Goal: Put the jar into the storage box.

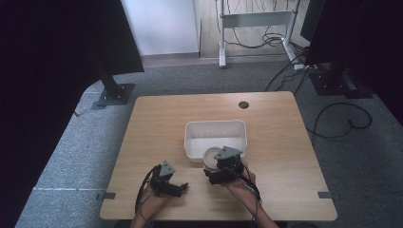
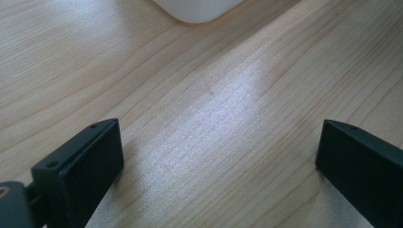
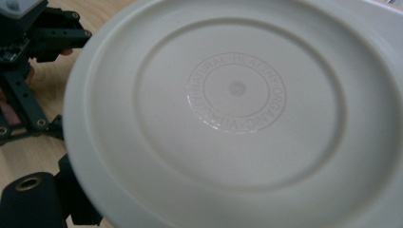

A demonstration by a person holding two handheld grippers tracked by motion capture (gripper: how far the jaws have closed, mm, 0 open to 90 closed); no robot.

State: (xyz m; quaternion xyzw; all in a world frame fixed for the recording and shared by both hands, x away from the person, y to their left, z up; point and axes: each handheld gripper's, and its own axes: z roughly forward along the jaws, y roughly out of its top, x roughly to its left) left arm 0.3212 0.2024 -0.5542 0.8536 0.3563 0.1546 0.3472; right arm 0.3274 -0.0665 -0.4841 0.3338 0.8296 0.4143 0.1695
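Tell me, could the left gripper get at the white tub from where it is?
Probably yes. The left gripper is open and holds nothing, and bare table lies between it and the white tub.

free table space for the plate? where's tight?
Bare wood runs left of the white bin to the table edge, right of it to the far side, and behind it up to the grommet hole. Crowded: the near-centre strip, where the plate, right gripper and left gripper sit close.
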